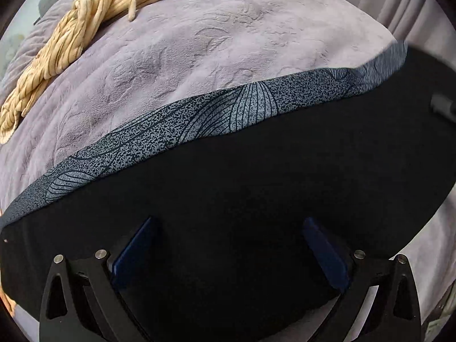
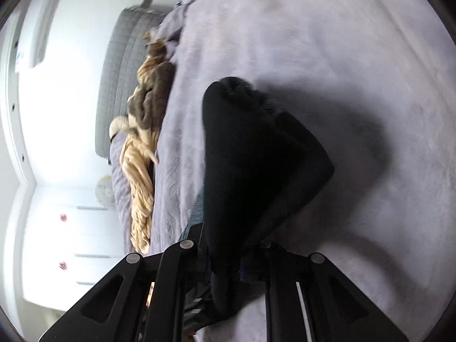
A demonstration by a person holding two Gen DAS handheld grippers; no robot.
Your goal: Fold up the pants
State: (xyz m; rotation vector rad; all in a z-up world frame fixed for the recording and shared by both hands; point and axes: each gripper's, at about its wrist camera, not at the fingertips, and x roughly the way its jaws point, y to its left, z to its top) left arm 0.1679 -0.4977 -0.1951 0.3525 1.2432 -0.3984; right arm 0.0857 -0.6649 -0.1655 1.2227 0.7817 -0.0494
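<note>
The black pants (image 1: 256,193) lie flat across a lilac blanket on the bed, with a grey leaf-patterned strip (image 1: 176,125) along their far edge. My left gripper (image 1: 228,228) is open, its blue pads (image 1: 134,253) spread wide just over the black cloth, holding nothing. In the right wrist view, my right gripper (image 2: 230,256) is shut on a bunched fold of the black pants (image 2: 250,156), which rises ahead of the fingers above the blanket. The fingertips are hidden by the cloth.
The lilac blanket (image 1: 199,42) covers the bed. A twisted cream striped garment (image 1: 65,40) lies at the far left of it, also seen in the right wrist view (image 2: 139,188). A grey headboard (image 2: 116,85), white drawers (image 2: 71,228) and a curtain (image 1: 413,8) stand around.
</note>
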